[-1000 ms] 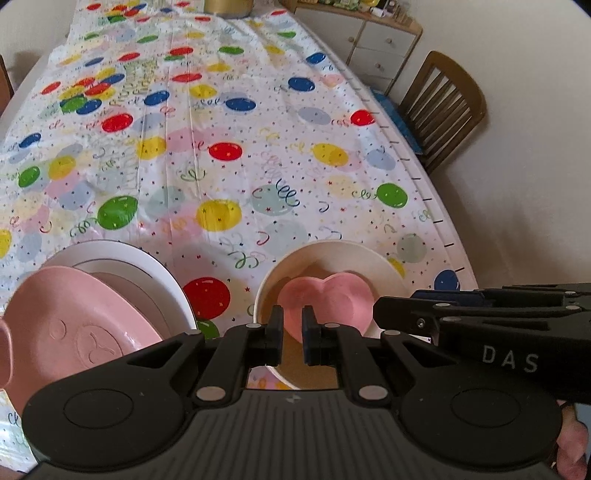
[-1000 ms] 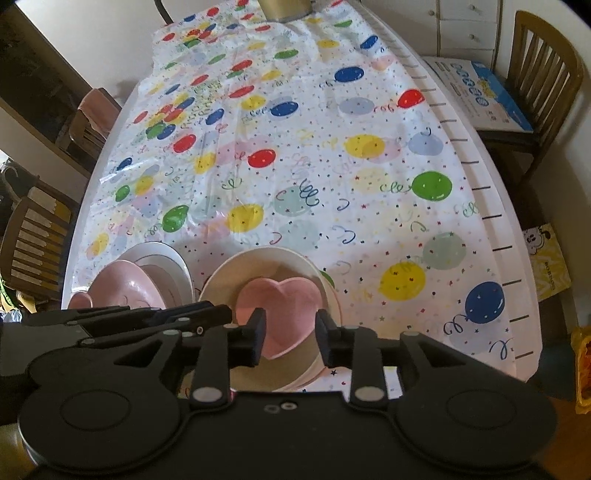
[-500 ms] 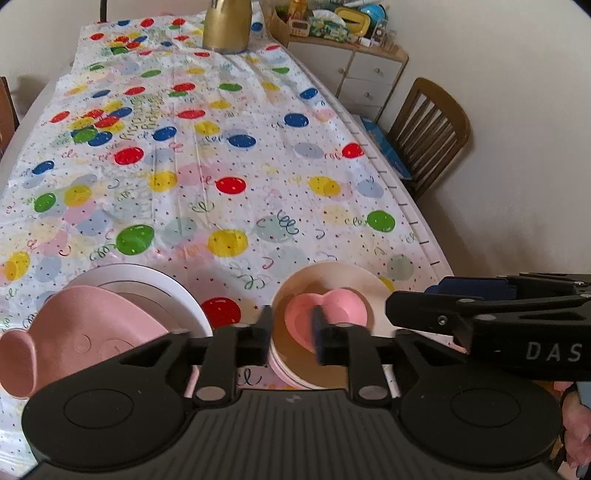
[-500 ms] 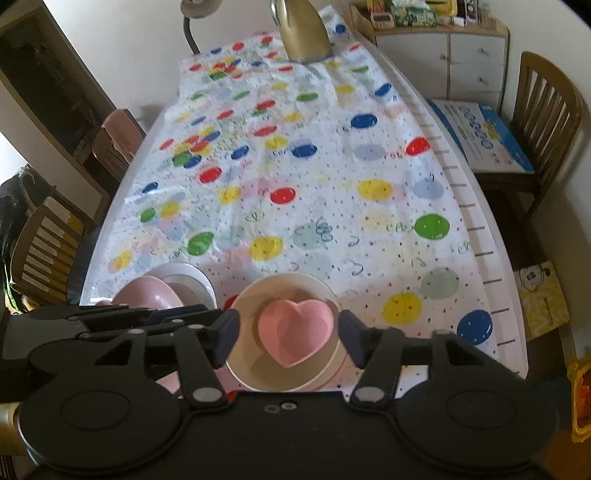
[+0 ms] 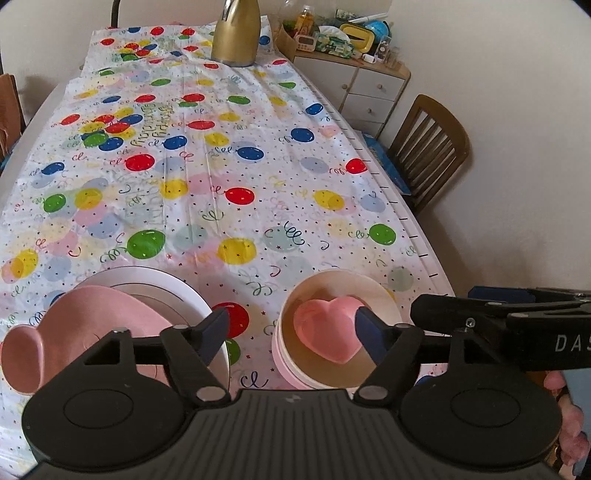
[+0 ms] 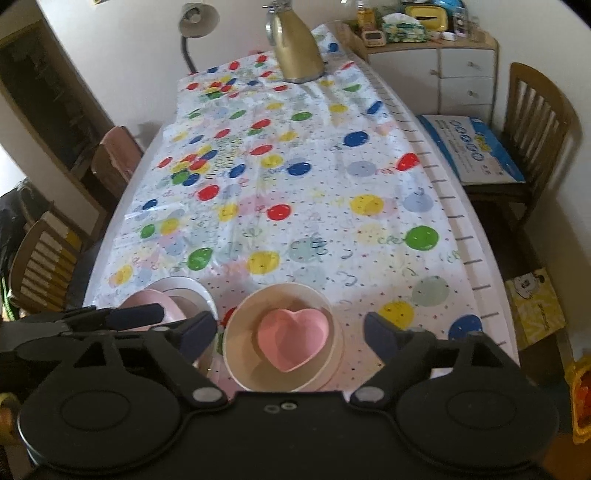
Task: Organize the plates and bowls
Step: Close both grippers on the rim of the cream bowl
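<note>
Left wrist view has the left gripper [image 5: 291,334] spread wide and empty above the table's near edge, one finger over the white plate [image 5: 177,291], the other over the cream bowl [image 5: 373,291]. Right gripper [image 6: 290,334] is likewise released, holding nothing, its fingers straddling that bowl. A pink heart dish [image 5: 327,332] sits inside the cream bowl, which is nested in a pink one. Toward the near left corner, a pink animal-shaped plate [image 5: 96,325] lies on the white plate. At the far end of the balloon tablecloth [image 5: 236,155] stands a gold jug [image 5: 236,33].
</note>
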Demonstrator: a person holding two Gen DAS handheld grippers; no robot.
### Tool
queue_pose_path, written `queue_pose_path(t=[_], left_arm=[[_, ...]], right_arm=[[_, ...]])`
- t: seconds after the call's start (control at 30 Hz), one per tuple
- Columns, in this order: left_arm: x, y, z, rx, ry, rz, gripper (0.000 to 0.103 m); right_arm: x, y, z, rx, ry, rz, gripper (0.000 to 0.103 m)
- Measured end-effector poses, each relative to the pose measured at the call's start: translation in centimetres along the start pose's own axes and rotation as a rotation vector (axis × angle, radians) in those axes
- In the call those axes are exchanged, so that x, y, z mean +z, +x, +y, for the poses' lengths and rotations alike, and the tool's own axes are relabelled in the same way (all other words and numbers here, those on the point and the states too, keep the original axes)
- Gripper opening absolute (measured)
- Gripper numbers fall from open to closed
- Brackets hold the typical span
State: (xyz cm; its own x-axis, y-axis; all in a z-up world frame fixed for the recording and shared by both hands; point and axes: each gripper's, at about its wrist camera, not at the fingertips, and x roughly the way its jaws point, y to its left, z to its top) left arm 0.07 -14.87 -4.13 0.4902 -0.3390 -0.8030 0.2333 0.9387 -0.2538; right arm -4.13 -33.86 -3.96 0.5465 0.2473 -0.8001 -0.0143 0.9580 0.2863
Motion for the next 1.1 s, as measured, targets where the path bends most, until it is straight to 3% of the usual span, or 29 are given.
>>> queue_pose_path(t=[0.33,0.5,1.1], left_arm=[[-0.8,3.1,0.8,0.01,-0.049,0.064,0.077],[-1.2,5.2,1.2,0.027,-0.074,0.107,0.077],[-1.2,9.7,0.6,0.065,-0.118,0.193,0.077]], right_arm=[[-1.0,2.7,-1.7,-0.042,0.091,0.073,0.094],[-1.4,5.0,-3.2,-0.06,0.179,0.129,0.09],[-1.3,9.2,-4.5,-0.115,0.281,0.165,0.071]])
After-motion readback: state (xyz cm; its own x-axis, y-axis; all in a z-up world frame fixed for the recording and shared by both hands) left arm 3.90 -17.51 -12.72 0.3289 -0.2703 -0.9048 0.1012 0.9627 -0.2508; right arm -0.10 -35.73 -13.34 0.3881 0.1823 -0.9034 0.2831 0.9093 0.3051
